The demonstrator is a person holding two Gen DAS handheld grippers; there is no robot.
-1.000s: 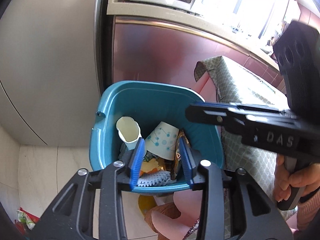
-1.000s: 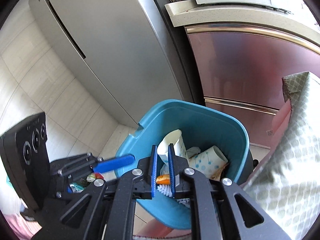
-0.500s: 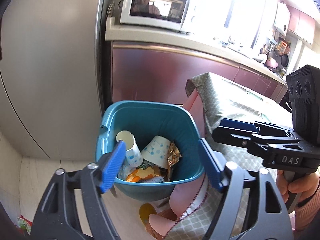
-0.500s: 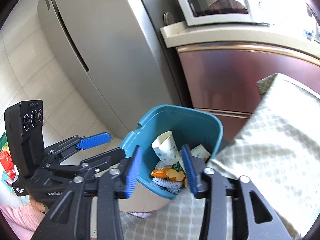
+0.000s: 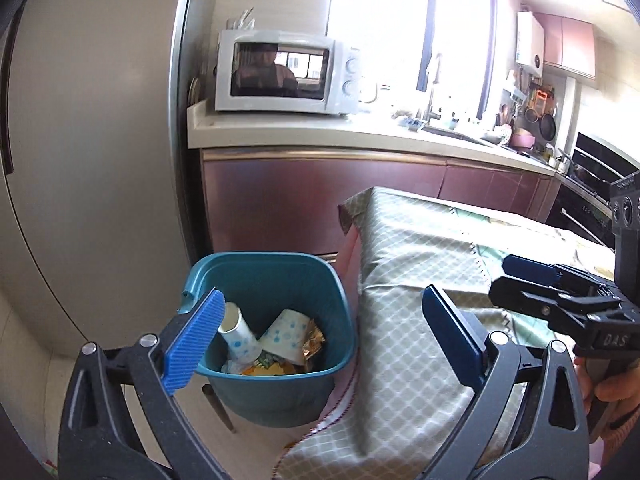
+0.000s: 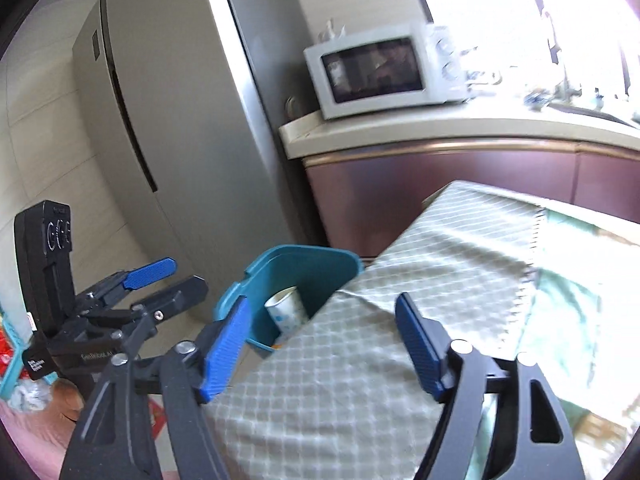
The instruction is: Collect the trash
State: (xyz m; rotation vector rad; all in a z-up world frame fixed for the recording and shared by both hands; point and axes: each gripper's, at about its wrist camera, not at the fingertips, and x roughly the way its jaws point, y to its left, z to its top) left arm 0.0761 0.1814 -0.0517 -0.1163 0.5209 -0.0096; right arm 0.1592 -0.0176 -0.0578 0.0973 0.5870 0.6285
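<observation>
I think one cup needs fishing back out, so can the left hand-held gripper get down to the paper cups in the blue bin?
Probably yes. The left hand-held gripper is empty with its jaws opening, the blue bin has no lid, and the paper cups lie on top of the trash.

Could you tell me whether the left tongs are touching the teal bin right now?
Apart. The left wrist view shows the left tongs opening, nothing between them, held above and short of the teal bin.

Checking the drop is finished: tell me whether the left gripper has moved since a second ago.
Yes. The left gripper has pulled back and up from the teal trash bin, which looks smaller; its jaws are opening, empty.
</observation>
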